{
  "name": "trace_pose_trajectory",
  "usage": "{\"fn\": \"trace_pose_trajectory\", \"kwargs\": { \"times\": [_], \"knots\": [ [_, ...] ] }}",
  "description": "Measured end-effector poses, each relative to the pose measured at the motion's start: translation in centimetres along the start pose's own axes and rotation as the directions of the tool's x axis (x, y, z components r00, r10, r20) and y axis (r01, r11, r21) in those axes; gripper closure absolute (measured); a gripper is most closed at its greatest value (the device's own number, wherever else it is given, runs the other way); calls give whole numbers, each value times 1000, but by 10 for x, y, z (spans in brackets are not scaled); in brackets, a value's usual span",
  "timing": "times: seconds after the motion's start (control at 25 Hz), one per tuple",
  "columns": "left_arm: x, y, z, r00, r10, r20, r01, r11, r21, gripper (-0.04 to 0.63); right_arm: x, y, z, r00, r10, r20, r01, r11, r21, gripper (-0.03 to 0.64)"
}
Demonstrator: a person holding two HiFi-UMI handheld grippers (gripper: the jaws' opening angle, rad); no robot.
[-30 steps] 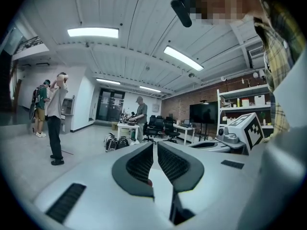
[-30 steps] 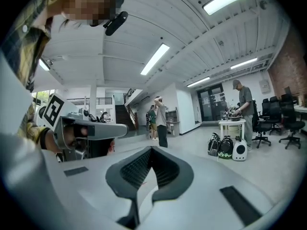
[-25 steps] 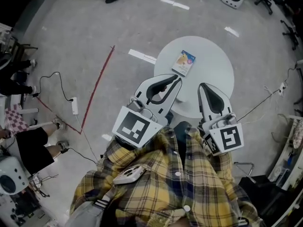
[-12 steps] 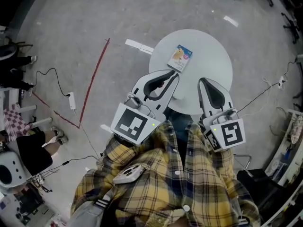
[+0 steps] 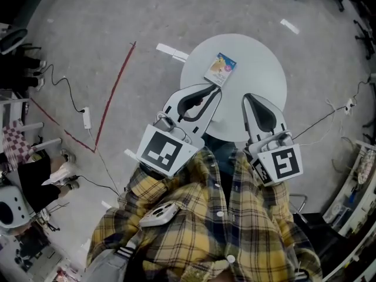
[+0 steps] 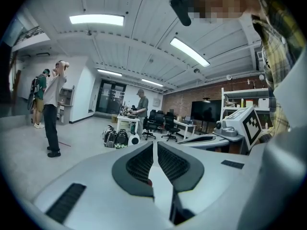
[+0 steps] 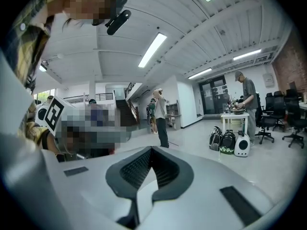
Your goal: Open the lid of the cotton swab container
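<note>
Jaws of L gripper (image 5: 217,89) sit pressed together w/ nothing btwn them. Same for R gripper (image 5: 247,97): pads meeting, empty. Both are held out in front of the person's chest, side by side but apart, pointing fwd, tips showing over a round white table (image 5: 267,57). Cotton swab container (image 5: 221,69), a small flat box w/ a colourful face, lies on the tabletop just beyond the L tip and up-left of the R tip. Neither gripper touches it, and its lid is too small to judge. Each gripper carries its marker cube at the back, close to the yellow plaid shirt (image 5: 200,234). Outward on the grey floor (image 5: 106,34): red tape line (image 5: 114,96) left of the table, white power strip (image 5: 86,118) w/ black cable further left. Gripper views look across an open office w/ strip lights overhead. One standing person (image 6: 50,109) is at left and another person (image 6: 142,102) is at a desk. Bags (image 6: 117,139) sit on the floor beside that desk, w/ office chairs (image 6: 160,123) behind.
</note>
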State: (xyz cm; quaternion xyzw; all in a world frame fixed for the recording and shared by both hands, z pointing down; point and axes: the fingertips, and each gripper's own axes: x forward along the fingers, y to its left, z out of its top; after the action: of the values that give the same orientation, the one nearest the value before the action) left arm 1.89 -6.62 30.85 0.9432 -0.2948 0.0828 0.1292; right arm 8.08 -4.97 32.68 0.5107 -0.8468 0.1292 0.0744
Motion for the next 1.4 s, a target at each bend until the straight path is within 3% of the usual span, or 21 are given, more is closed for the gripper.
{"fn": "trace_pose_trajectory", "kwargs": {
  "times": [0.28,0.4,0.56,0.84,1.2,1.4],
  "knots": [
    [7,-1,-22,1000,-11,-20,11,1000,16,551,1,-5,-16,999,21,-37,-22,1000,-18,600],
    [11,0,-52,996,-41,-83,44,999,32,551,4,-4,-34,995,30,-90,-34,999,-38,600],
    [12,2,-94,980,-86,-178,95,994,45,551,10,-1,-61,987,46,-154,-57,996,-67,600],
    [11,3,-146,955,-155,-254,177,982,66,551,13,6,-110,967,85,-239,-97,994,-41,600],
    [17,-3,-197,937,-216,-276,241,969,59,549,24,-3,-170,945,95,-314,-107,994,-20,600],
    [16,-2,-223,911,-257,-323,288,956,52,549,26,-3,-187,938,105,-330,-108,994,10,600]
  ]
}}
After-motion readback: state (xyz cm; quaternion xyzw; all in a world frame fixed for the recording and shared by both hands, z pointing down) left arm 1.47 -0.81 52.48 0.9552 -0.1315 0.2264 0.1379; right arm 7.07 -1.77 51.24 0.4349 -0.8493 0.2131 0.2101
